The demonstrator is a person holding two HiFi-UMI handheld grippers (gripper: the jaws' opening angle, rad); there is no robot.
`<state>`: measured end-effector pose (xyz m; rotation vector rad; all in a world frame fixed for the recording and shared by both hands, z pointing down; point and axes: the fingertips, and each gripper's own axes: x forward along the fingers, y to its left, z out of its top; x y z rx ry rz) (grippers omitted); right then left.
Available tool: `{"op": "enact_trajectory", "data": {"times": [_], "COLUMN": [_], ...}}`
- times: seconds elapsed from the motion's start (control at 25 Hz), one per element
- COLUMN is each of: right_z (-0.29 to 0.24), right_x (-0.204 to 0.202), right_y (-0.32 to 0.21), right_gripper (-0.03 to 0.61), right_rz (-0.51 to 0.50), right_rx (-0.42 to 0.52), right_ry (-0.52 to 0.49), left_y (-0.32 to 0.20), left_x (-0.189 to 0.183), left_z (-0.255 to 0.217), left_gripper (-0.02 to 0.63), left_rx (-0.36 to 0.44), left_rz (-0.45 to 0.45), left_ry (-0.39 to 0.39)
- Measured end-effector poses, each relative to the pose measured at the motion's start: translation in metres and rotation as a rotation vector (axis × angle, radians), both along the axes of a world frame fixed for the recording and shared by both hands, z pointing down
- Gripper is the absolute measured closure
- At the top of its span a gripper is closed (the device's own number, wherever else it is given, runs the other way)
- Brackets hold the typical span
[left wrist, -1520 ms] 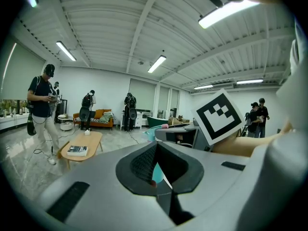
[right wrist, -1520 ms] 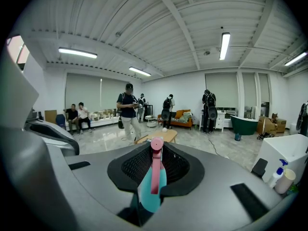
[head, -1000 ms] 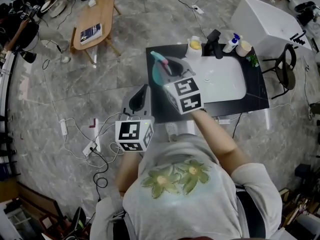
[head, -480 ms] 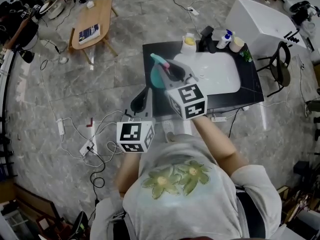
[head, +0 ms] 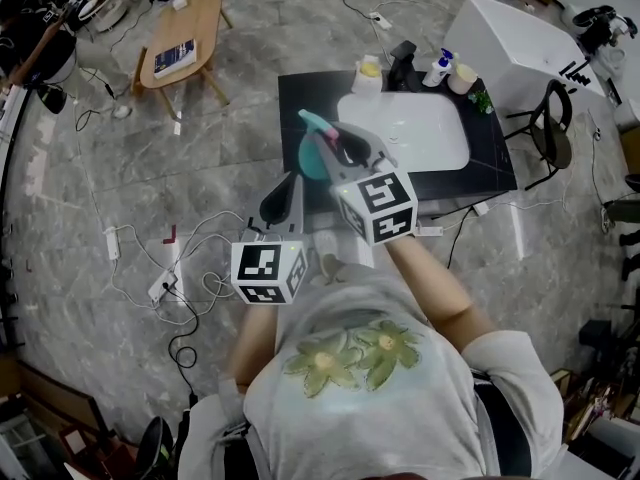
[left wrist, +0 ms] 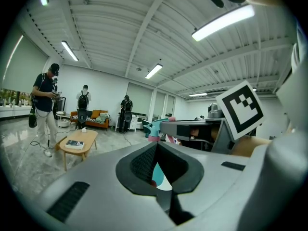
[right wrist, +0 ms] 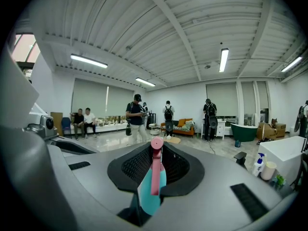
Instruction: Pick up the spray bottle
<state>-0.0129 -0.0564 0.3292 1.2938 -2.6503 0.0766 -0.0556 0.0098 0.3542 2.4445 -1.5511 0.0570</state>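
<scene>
Gripping the spray bottle (right wrist: 148, 194) is the right gripper (right wrist: 154, 173), its jaws clamped on the teal body from both sides, with the pink part of the head sticking up just above the jaw tips. From overhead, the spray bottle (head: 316, 154) sits right at the front of the right gripper (head: 343, 154), lifted clear of everything. Its long axis runs close to upright, head on top. The nozzle pokes forward past the jaws and a touch to their left, away from the person.

Just left of it and a little nearer the body, the left gripper (head: 281, 201) hangs with its jaws pressed together and nothing between them. In its own view the left gripper (left wrist: 157, 171) looks across at the bottle's teal head, nozzle aimed to the left.

Beyond the right gripper stands a black desk (head: 300, 98) with a white basin (head: 405, 133) set into it and small bottles lined along the far edge. Far off to the left, a low wooden table (head: 185, 33) carries a book.
</scene>
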Motion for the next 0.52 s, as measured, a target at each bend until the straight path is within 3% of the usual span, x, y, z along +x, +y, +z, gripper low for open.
{"op": "enact_trajectory", "data": {"times": [0.52], "right_z": [0.025], "right_x": [0.020], "right_y": [0.060], "right_gripper": [0.508], "right_rz": [-0.001], "right_rx": [-0.050], "right_ry": [0.009], "left_y": [0.052], "left_x": [0.020], "left_z": [0.019], "left_gripper": [0.606], "left_rx": [-0.033], "left_rz": [0.019], "left_ry": [0.018]}}
